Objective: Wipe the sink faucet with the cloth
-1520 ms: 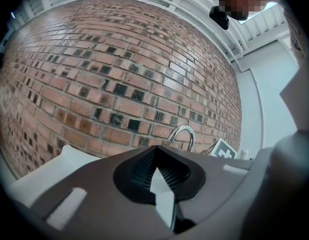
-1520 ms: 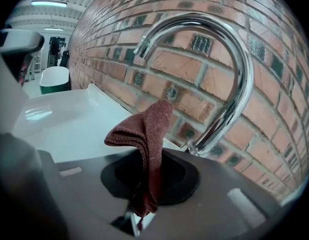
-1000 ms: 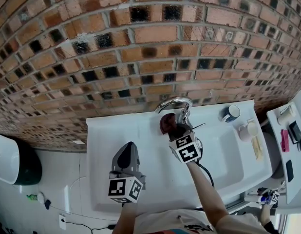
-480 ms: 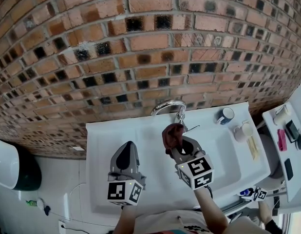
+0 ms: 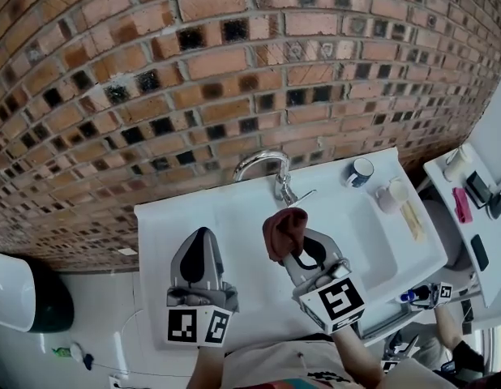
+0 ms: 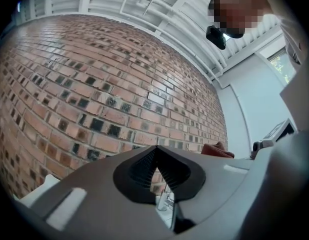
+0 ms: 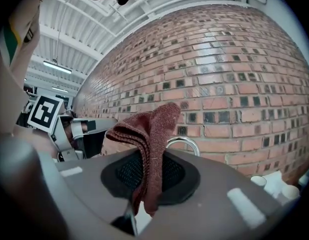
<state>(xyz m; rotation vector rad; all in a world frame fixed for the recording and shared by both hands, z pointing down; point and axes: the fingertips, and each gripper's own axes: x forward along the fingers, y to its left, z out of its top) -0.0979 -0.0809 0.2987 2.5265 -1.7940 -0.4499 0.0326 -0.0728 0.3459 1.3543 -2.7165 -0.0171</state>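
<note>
A chrome faucet [image 5: 265,169] arches over the white sink [image 5: 234,225] against the brick wall. My right gripper [image 5: 293,245] is shut on a reddish-brown cloth [image 5: 281,230], held above the basin a little in front of the faucet. In the right gripper view the cloth [image 7: 149,149] hangs folded between the jaws, with the faucet spout [image 7: 183,143] behind it. My left gripper [image 5: 197,254] hovers over the sink's left part, jaws closed together with nothing in them; its own view shows the shut tips [image 6: 155,165] and a bit of cloth [image 6: 217,149] to the right.
A blue-and-white mug [image 5: 360,171] and a white cup [image 5: 391,194] stand on the sink's right rim. A side shelf [image 5: 469,209] at the right carries small items. The brick wall [image 5: 194,71] rises right behind the faucet. A white and dark bin [image 5: 23,294] sits at lower left.
My right gripper has pulled the cloth back from the faucet toward me and now holds it clear of the spout. The left gripper has stayed about where it was.
</note>
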